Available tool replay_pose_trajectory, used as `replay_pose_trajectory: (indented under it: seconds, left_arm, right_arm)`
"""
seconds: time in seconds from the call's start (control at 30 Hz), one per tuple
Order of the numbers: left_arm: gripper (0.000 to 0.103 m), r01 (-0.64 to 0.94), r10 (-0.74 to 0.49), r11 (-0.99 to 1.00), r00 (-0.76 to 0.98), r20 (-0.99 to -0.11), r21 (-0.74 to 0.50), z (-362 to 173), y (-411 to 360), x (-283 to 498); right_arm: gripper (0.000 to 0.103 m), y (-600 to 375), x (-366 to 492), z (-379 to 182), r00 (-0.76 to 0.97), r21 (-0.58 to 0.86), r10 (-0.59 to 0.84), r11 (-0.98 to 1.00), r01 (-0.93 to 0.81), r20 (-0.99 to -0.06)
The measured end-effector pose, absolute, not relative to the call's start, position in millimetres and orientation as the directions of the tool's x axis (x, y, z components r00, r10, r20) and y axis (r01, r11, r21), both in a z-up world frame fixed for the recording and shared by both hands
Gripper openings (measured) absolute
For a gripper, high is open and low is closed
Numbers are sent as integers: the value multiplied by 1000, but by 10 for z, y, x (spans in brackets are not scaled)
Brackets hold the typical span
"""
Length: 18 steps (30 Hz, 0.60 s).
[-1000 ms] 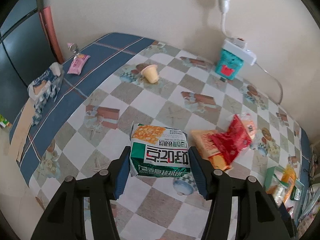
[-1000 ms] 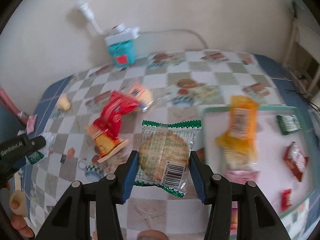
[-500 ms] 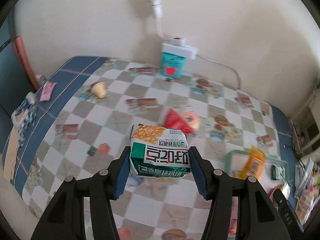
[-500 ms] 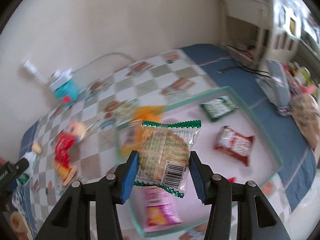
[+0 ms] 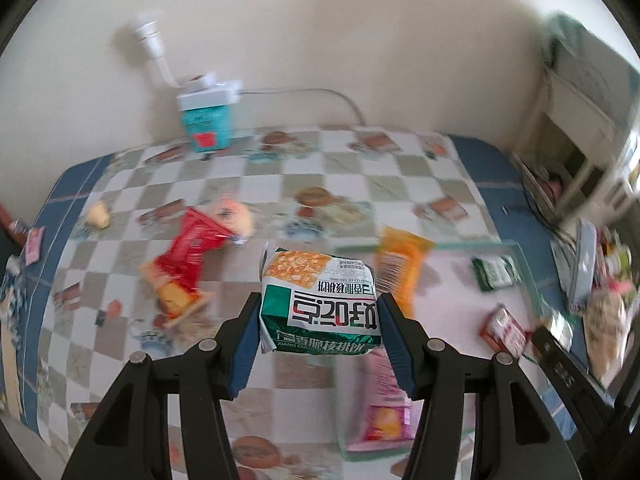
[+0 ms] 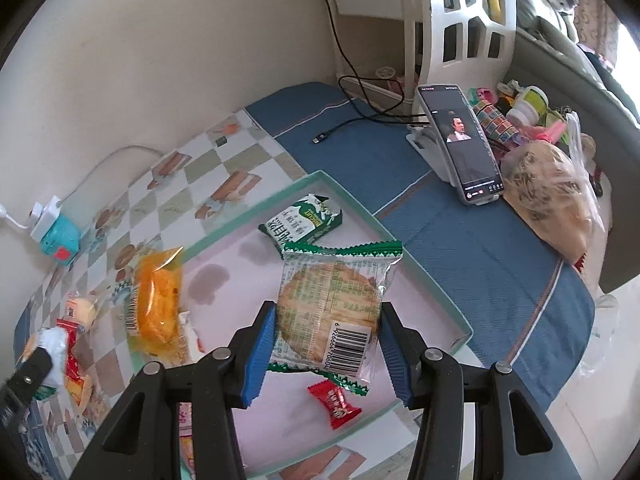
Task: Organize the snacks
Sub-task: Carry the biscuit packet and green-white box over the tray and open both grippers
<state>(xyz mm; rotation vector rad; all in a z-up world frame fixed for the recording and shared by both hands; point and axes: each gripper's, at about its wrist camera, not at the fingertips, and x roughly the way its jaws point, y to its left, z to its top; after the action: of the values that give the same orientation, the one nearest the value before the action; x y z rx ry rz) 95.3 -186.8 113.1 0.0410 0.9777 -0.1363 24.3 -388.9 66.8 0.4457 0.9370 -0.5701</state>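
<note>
Both grippers hold snacks above the tray [image 6: 424,264]: left gripper [image 5: 318,328] clamps a green packet [image 5: 318,304], right gripper [image 6: 326,344] a cracker pack [image 6: 332,304] (slippery film). Releasing early could drop the green packet outside the rim.

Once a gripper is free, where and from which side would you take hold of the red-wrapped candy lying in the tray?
Grip the red-wrapped candy across its plump middle, coming straight down from above. It lies flat on the floor of the tray, its twisted ends are thin and floppy, and the space either side of its middle looks clear. Set the jaws across its narrow width, not along its length.
</note>
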Motion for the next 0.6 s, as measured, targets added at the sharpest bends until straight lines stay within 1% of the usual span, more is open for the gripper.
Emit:
replay_pose_trajectory:
  seconds: [0.1,0.23,0.6]
  left_arm:
    - [59,187,-102,982,523,-846,-4,1020,-2113,911]
    - [59,229,-131,973,485,-865,-19,901,-2301,910]
    - [59,259,-89,965,473,-876,42,707,-2588,965]
  right_arm:
    - [53,-3928,258,633,470,118,-250,773,624,-846]
    - [53,-3960,279,589,464,104,-256,777,620,-848]
    - [54,-3973,399,433,456,117,-203,805,582,-866]
